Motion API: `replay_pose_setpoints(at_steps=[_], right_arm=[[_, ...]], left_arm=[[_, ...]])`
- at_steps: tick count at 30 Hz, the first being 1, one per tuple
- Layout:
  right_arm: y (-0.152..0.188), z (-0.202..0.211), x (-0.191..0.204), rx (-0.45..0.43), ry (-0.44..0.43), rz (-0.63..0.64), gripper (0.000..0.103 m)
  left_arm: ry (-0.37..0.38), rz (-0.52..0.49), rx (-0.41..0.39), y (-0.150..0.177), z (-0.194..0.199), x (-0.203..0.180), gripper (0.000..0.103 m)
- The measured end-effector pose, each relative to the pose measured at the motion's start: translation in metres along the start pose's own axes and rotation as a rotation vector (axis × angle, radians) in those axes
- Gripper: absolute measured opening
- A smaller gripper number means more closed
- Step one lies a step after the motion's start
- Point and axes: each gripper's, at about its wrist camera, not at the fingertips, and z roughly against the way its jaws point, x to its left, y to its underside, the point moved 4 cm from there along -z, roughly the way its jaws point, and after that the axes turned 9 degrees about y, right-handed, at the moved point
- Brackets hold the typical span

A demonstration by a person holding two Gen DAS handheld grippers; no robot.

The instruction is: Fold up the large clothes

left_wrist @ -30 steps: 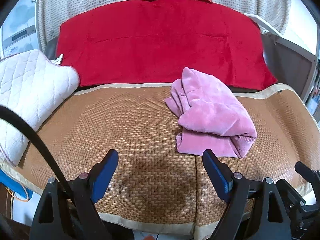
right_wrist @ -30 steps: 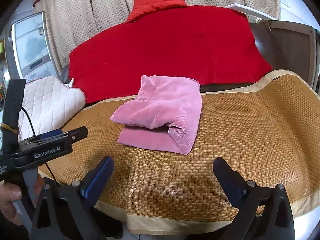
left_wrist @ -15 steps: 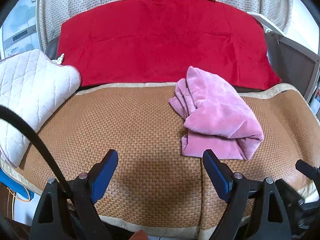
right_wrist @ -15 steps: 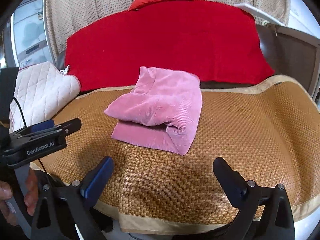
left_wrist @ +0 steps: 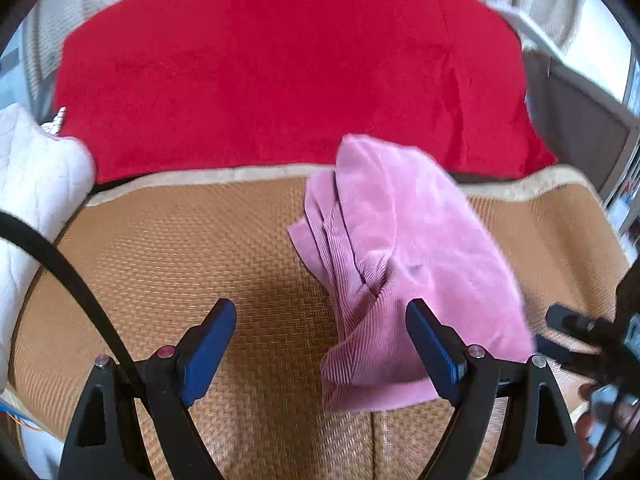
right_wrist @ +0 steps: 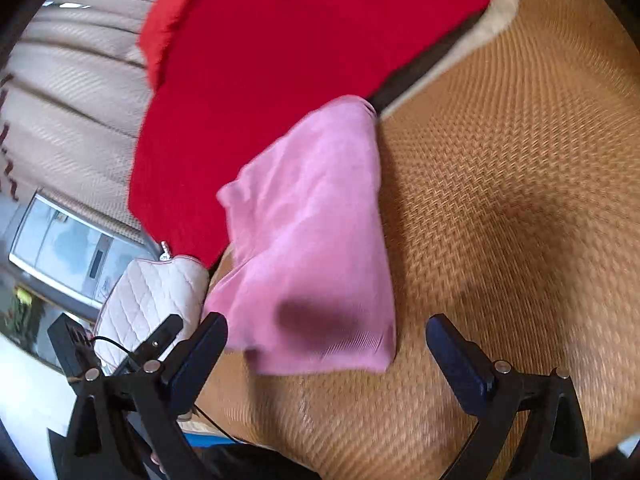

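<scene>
Nearest in the left wrist view, the left gripper (left_wrist: 320, 344) has its blue-padded jaws spread wide with nothing between them, poised low over the woven tan rattan mat (left_wrist: 192, 248). Its right pad sits just in front of the near corner of the folded pink corduroy garment (left_wrist: 400, 248); whether they touch cannot be told. The right gripper (right_wrist: 326, 356) is likewise spread wide and holds nothing, its view rolled sharply and motion-blurred, with the garment's near edge just ahead of its left pad.

The garment lies on the mat, right of centre in the left view. To its left is a broad stretch of bare mat, and another wide bare stretch shows to its right in the right wrist view. The mat's pale cloth border (left_wrist: 224, 174) runs along its far edge.

The bundle's long axis runs from the near side away toward the far border, leaning slightly leftward at the far end, which reaches the border. It is a thick, loosely stacked fold: ribbed layers fan out on its left side, and a smoother fuzzy panel covers the top.

At the left edge sits a white quilted cushion (left_wrist: 36, 184), well apart from the garment. Beyond the mat is a red plush blanket (left_wrist: 280, 72), then beige curtains (right_wrist: 68, 92).
</scene>
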Motion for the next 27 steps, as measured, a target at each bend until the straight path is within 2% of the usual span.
replay_pose_setpoints(at_steps=[2,4,6,7,8,10,12,14,19,20,22,23,27], right_arm=[[-0.002,-0.014,0.006,0.032,-0.009,0.016,0.101],[-0.001,-0.025,0.016,0.044,0.015,0.068,0.1],[0.009,-0.043,0.026,0.093,0.077,0.153,0.071],[0.012,-0.046,0.028,0.088,0.112,0.184,0.064],[0.017,-0.045,0.032,0.068,0.152,0.24,0.062],[0.02,-0.044,0.034,0.062,0.168,0.271,0.061],[0.019,-0.043,0.031,0.076,0.133,0.246,0.062],[0.015,-0.037,0.031,0.084,0.115,0.221,0.075],[-0.013,-0.001,0.055,-0.079,0.2,0.284,0.079],[-0.022,0.001,0.067,-0.087,0.181,0.3,0.079],[-0.035,-0.005,0.092,-0.042,0.088,0.32,0.08],[-0.043,-0.016,0.112,0.031,-0.016,0.324,0.083],[-0.07,-0.06,0.162,0.166,-0.169,0.294,0.083]], left_arm=[[-0.044,0.014,0.046,0.01,-0.019,0.005,0.087],[-0.032,0.051,0.094,0.022,-0.036,0.012,0.088],[-0.043,0.058,0.104,0.032,-0.046,0.017,0.089],[-0.043,0.054,0.102,0.035,-0.047,0.017,0.089],[-0.043,0.049,0.094,0.037,-0.047,0.016,0.089],[-0.043,0.036,0.085,0.039,-0.046,0.014,0.089],[-0.047,0.029,0.08,0.041,-0.044,0.012,0.089],[-0.047,0.02,0.075,0.041,-0.043,0.011,0.089],[-0.038,0.033,0.072,0.041,-0.038,0.011,0.089],[-0.037,0.034,0.07,0.041,-0.038,0.011,0.089],[-0.033,0.037,0.07,0.039,-0.039,0.013,0.089],[-0.027,0.044,0.069,0.04,-0.039,0.014,0.089],[-0.005,0.066,0.066,0.04,-0.042,0.02,0.089]])
